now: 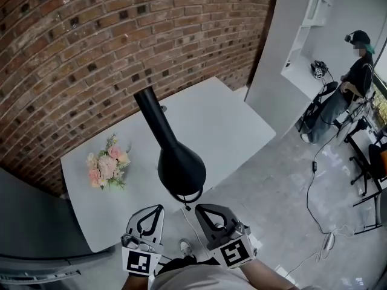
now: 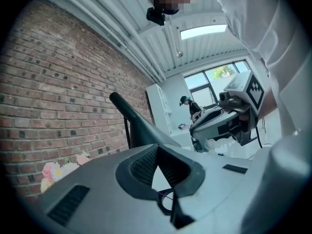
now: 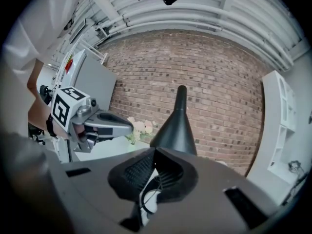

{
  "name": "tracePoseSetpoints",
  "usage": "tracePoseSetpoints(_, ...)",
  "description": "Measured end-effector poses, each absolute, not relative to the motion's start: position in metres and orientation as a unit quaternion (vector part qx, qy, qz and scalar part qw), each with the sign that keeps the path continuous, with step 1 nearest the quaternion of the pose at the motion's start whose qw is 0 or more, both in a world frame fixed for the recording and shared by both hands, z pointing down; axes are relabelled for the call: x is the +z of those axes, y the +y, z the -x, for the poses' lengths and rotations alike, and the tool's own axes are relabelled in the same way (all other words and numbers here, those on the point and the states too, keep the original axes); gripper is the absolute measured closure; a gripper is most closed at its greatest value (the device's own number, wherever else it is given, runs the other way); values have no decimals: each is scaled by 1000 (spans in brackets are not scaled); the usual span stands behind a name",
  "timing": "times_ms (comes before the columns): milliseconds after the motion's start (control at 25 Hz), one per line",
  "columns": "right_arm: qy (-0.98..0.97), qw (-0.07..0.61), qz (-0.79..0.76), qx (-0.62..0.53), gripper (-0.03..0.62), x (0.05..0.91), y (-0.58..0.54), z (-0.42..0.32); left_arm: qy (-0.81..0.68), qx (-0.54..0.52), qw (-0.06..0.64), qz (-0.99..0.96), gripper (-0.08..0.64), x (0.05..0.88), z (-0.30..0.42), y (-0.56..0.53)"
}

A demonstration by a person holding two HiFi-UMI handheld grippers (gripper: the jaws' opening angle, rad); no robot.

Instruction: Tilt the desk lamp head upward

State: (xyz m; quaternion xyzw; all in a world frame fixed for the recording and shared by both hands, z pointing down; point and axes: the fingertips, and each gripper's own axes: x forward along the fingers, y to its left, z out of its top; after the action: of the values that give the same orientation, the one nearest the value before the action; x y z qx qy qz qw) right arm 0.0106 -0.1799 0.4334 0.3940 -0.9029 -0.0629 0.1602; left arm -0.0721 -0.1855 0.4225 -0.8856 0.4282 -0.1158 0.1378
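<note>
A black desk lamp stands on the white table point(image 1: 224, 119). Its cone head point(image 1: 181, 168) points down toward the table's front edge, and its thin neck point(image 1: 148, 107) rises from behind. My left gripper point(image 1: 159, 209) and right gripper point(image 1: 199, 209) hover side by side just below the head, apart from it, both shut on nothing. In the left gripper view the lamp point(image 2: 139, 126) rises beyond the shut jaws, with the right gripper point(image 2: 222, 123) beside it. The right gripper view shows the cone point(image 3: 176, 128) straight ahead and the left gripper point(image 3: 97, 123) at left.
A small bunch of pink and white flowers point(image 1: 107, 165) lies on the table's left part. A brick wall point(image 1: 91, 41) runs behind the table. A person point(image 1: 357, 71) sits at the far right among stands, and cables point(image 1: 314, 180) trail over the floor.
</note>
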Motion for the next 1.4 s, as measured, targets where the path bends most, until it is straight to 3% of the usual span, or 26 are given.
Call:
tracePoseSetpoints(600,-916,192,-347,-55,576,487,-210,-16,472,-125,112,866,552,430,68,-207)
tracePoseSetpoints(1400,-915,129,-375,-76,575,513,-256,6,499,-151,125,844,552,430,91,-214)
